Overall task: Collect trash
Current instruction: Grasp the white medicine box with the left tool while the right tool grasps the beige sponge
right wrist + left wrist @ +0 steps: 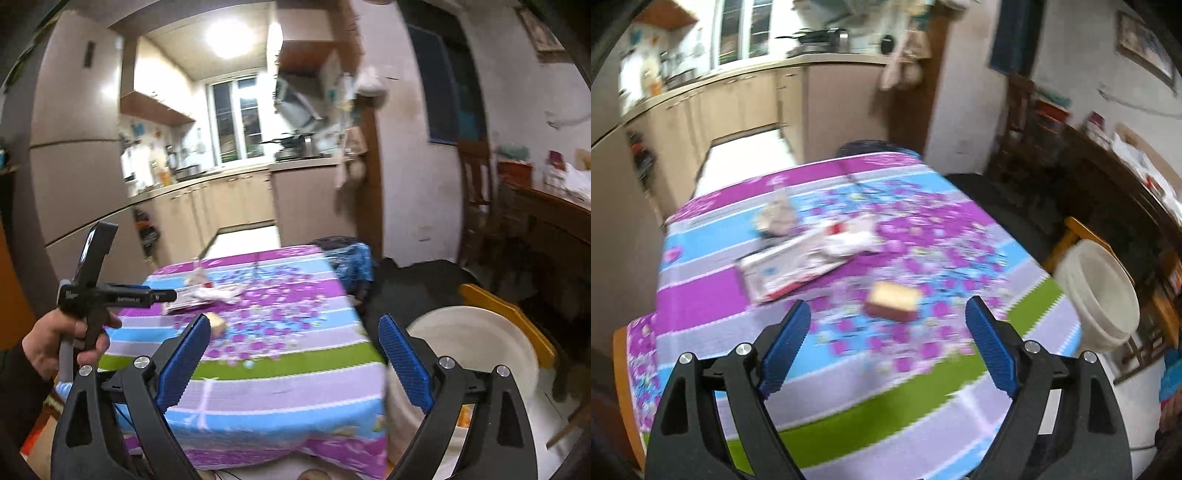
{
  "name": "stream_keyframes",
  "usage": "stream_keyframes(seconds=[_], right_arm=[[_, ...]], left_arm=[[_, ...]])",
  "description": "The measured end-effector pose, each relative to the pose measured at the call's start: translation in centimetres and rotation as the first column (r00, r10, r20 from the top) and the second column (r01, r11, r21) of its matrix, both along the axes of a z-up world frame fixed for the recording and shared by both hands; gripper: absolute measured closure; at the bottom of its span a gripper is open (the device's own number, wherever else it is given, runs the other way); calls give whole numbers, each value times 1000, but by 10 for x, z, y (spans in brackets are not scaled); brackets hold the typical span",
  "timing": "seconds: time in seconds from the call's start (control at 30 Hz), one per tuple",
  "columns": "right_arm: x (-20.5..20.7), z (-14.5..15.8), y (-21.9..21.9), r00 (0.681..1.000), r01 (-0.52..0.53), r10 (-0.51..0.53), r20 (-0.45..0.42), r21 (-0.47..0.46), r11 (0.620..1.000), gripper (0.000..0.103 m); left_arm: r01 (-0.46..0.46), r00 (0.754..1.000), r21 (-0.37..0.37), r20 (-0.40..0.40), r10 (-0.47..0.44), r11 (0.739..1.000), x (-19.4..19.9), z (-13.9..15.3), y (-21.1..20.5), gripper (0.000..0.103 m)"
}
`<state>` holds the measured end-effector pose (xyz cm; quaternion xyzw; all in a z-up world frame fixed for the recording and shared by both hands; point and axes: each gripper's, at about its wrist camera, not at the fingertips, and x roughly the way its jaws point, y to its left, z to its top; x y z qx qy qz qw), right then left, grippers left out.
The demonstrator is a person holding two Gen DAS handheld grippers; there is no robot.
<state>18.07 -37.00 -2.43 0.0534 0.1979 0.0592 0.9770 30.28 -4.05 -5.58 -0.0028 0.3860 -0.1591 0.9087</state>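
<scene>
Both claws wide, nothing between them: left claw [886,310], right claw [293,325]. Trash still on our surface [849,398]: white carton [786,269], crumpled wrappers [849,240], tan block [892,301]. White bin [480,332] beside surface.

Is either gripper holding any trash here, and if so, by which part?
Nothing is held. The left gripper and the right gripper both have open jaws with only air between them, above the tablecloth.

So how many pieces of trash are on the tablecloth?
4, though blur may hide more: a tan block nearest, a flat white box behind, crumpled white wrapping beside it, a clear packet farthest.
</scene>
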Motion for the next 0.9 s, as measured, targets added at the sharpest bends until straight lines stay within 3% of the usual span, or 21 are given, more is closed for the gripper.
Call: stream_keyframes(seconds=[0.3, 0.53, 0.7, 0.8, 0.9], right_arm=[[32, 5, 64, 996, -89, 89, 1, -28, 996, 11], [70, -6, 102, 980, -199, 197, -41, -55, 978, 11], [117, -26, 130, 927, -362, 345, -146, -114, 925, 11], [152, -45, 148, 879, -455, 414, -237, -156, 877, 11], [185, -68, 158, 837, -517, 452, -309, -172, 839, 11]], left_arm=[[-96, 993, 5, 66, 95, 995, -16, 1, 59, 20], [-102, 984, 30, 153, 96, 994, -23, 3, 82, 11], [-25, 979, 64, 203, 11, 998, 0, 5, 95, 7], [90, 981, 76, 165, -101, 993, 27, 3, 94, 6], [196, 969, 146, 120, -214, 970, 53, -11, 79, 6]])
